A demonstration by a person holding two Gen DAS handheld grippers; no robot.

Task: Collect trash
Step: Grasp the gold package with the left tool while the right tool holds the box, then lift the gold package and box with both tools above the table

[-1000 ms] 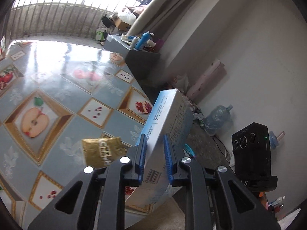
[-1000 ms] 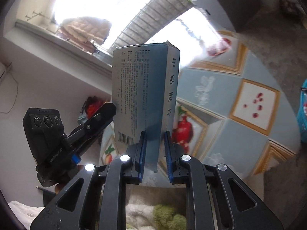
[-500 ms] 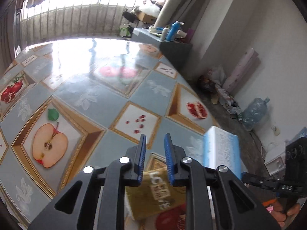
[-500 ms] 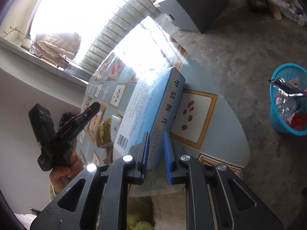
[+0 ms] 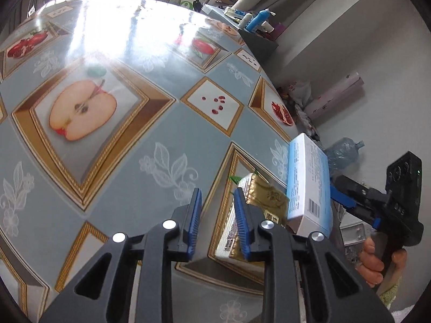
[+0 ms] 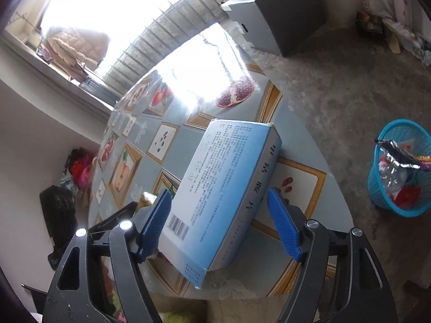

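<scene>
The blue-and-white box [image 6: 223, 188] lies at the near edge of the surface [image 5: 150, 145], one long side up, its barcode end toward the cameras. The right hand-held gripper [image 6: 221, 223] straddles it with the jaws spread wide; they have just been opening, and the box sits between the 2 pads untouched as far as the right wrist view shows, so nothing is held. Just beside the box, on its left, a gold packet [image 5: 258, 207] lies flat on the surface. The left hand-held gripper [image 5: 216, 222] hangs above the packet's left edge with its jaws only a little apart and just opening; nothing is between them.

The box looks like thin card: light, fairly stiff across its narrow sides, likely to dent if squeezed on the broad faces. Its best hold seems to be across the narrow width near the barcode end. The packet looks soft, thin and glossy, so it may slip or fold; pinching one raised edge should work better than pressing down on the flat face.

A blue basket [image 6: 398, 167] already holding wrappers stands on the floor to the right, well apart from the surface.
</scene>
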